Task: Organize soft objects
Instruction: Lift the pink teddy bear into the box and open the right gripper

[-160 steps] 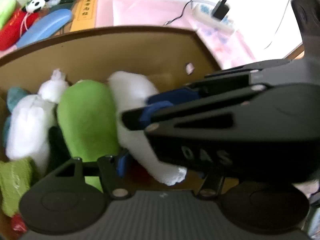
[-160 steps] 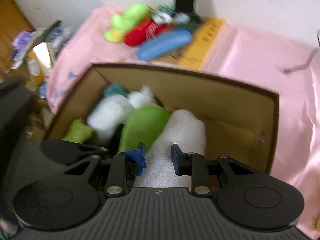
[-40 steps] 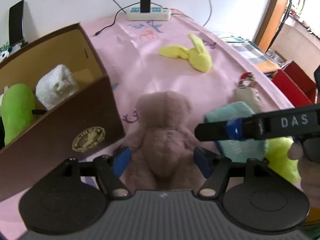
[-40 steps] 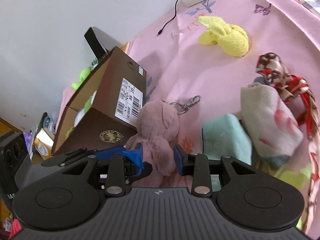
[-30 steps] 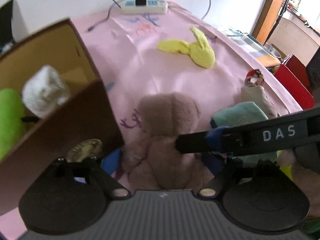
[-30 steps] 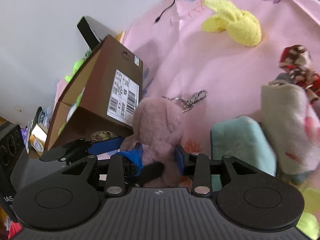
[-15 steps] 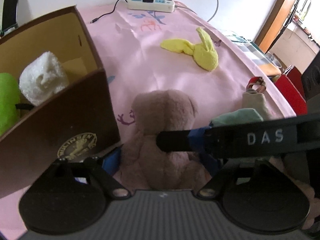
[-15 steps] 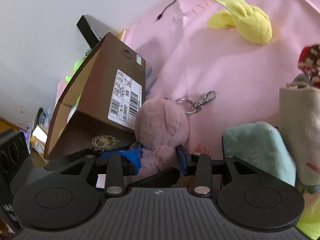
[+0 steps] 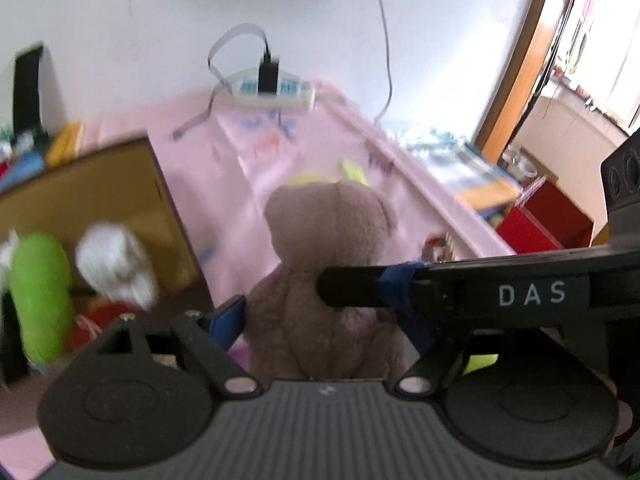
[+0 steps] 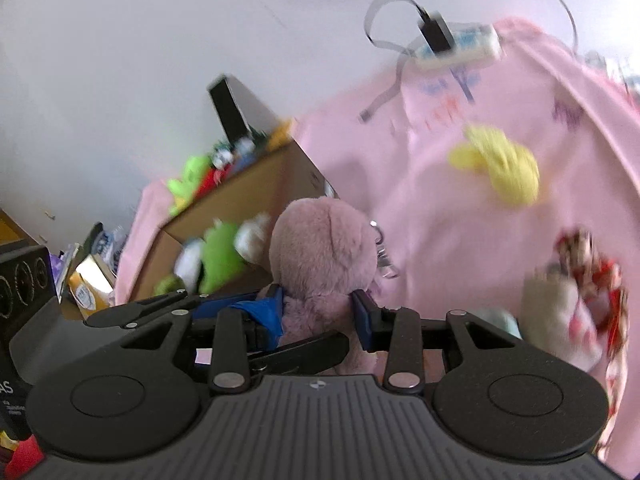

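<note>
Both the left gripper (image 9: 324,320) and right gripper (image 10: 318,310) have jaws clamped on the upright bear (image 9: 328,256); the box (image 9: 80,188) lies at frame left.

Plain white wall (image 9: 160,40) behind pink patterned tablecloth (image 10: 460,220), brown wooden door frame (image 9: 516,80), bright daylit window (image 9: 608,32) at right.

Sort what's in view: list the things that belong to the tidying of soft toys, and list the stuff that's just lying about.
Belongs to the job:
- pink teddy, between both hand-held grippers: left, right
- cardboard box
- green plush and white plush in the box
- yellow plush
- patterned cloth

Just lying about:
- power strip with charger
- red bin
- black stand
</note>
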Available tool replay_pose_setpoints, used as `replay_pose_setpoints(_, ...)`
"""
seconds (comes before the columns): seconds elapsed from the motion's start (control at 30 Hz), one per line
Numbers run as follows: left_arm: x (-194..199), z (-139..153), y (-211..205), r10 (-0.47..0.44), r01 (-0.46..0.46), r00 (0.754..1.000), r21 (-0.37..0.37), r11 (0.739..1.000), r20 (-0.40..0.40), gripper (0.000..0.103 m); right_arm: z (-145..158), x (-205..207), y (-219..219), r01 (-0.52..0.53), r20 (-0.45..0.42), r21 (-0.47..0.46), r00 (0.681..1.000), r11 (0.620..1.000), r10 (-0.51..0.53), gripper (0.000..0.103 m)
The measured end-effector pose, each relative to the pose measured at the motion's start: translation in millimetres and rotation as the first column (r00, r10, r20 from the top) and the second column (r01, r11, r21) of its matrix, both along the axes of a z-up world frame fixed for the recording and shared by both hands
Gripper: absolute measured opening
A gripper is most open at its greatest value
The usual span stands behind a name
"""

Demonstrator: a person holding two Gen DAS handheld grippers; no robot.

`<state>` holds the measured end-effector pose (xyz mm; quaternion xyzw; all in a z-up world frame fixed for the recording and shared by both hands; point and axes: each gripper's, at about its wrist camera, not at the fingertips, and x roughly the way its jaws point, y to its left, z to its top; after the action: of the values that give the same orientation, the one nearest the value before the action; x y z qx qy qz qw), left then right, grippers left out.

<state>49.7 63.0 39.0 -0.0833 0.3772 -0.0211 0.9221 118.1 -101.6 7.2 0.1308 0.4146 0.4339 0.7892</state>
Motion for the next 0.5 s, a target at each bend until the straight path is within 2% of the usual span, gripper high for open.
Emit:
replay_pose_setpoints(0.17,-10,44,21,0.036,-0.041,0.993,0.041,0.998,0.116,0.079,41,2,19,-0.039,0.121,0.059,0.992,0.998,0.032,0.021)
replay_pose_setpoints(0.33,-17,78,58,0.108,-0.123,0.971,0.061,0.990,0.211,0.079,78,6,58,-0.123,0.231,0.101,0.968,0.987,0.097,0.021)
replay_pose_setpoints(0.43,-19,91,82,0.158,-0.183,0.956,0.084,0.979,0.247,0.079,95,11,87,-0.185,0.278,0.105,0.949,0.977,0.150,0.021)
replay_pose_setpoints(0.5,-19,92,100,0.193,-0.219,0.949,0.078,0.973,0.249,0.079,101,16,111,-0.219,0.277,0.087,0.942,0.972,0.188,0.021)
